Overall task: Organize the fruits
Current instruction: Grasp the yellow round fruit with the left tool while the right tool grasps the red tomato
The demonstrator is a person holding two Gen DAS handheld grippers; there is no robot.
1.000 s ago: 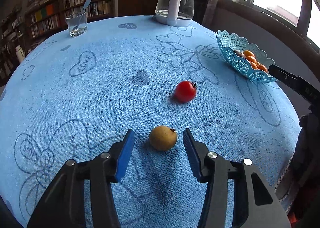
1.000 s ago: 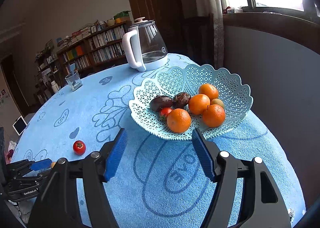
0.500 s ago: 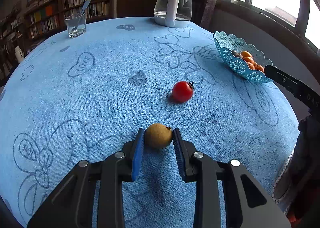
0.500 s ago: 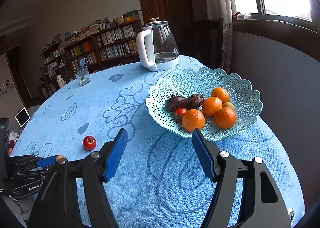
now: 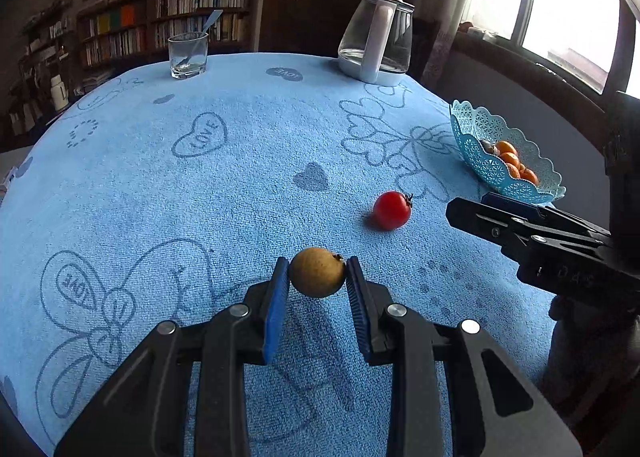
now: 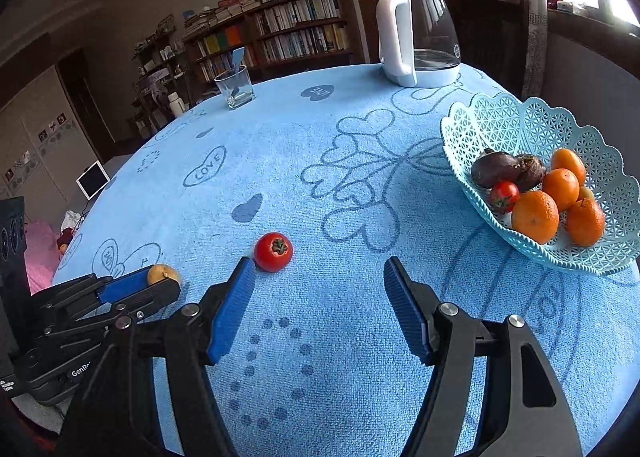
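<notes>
Gripping the yellow-brown round fruit point(image 5: 317, 272) between the left gripper point(image 5: 316, 277) fingers, closed snugly on both sides, low over the desk point(image 5: 200, 197). Holding the right gripper point(image 6: 320, 311) fingers wide apart and empty, just beside the red tomato point(image 6: 273, 251). Next, probably lifting and carrying toward the turquoise fruit basket point(image 6: 516, 125), keeping the squeeze gentle.

Fuzzy blue terry tablecloth point(image 5: 240, 193), matt russet-skinned yellow-brown fruit point(image 5: 317, 272), glossy smooth red tomato point(image 5: 391, 210), pierced teal plastic basket point(image 6: 520, 125), dimpled oranges point(image 6: 535, 216), clear glass kettle point(image 6: 434, 33) with white plastic handle, matt black gripper arms with ribbed blue pads point(image 5: 276, 309).
</notes>
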